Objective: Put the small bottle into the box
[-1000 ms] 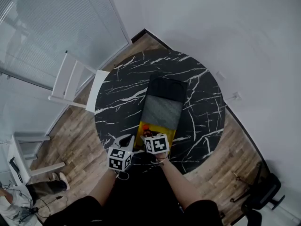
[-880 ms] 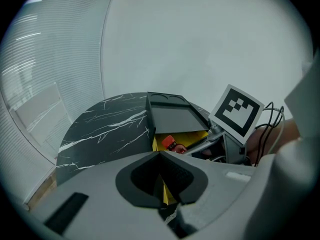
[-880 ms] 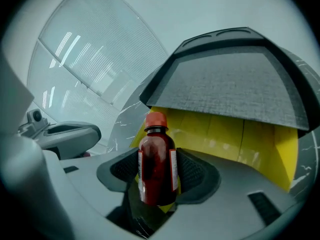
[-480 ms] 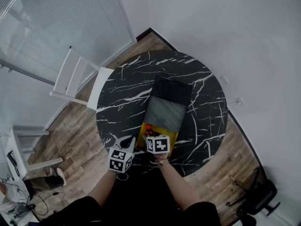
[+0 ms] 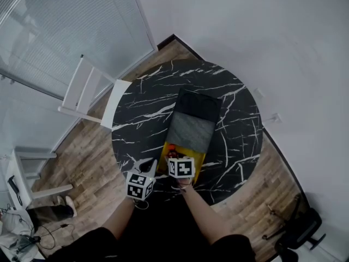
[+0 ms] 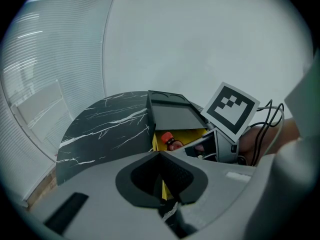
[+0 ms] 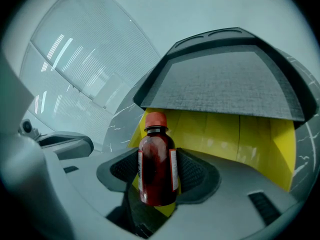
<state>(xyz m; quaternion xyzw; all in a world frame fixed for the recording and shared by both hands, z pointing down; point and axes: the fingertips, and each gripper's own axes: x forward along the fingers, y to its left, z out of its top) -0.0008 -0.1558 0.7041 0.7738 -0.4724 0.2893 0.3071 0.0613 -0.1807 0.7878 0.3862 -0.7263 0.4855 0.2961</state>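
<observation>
Staying clamped on the small bottle (image 7: pixel 157 156), the right gripper (image 7: pixel 159 173) hovers unmoved at the box (image 7: pixel 225 134).

Right tool (image 7: pixel 157 173) with small bottle (image 7: pixel 156 159) edged slightly left at box (image 7: pixel 225 136) opening.

Left gripper (image 6: pixel 162 176): pale grey moulded shell, with dark ribbed pads lining the jaws and a dark rectangular slot at near left.
Right gripper (image 7: pixel 157 171): same grey shell and dark textured pads, with its slot at near right.
Marker cubes (image 5: pixel 139 185): white faces with black square patterns, one per gripper.
Cables (image 6: pixel 265 121): thin black loops beside the right cube.
Clothing (image 5: pixel 163 242): dark.
</observation>
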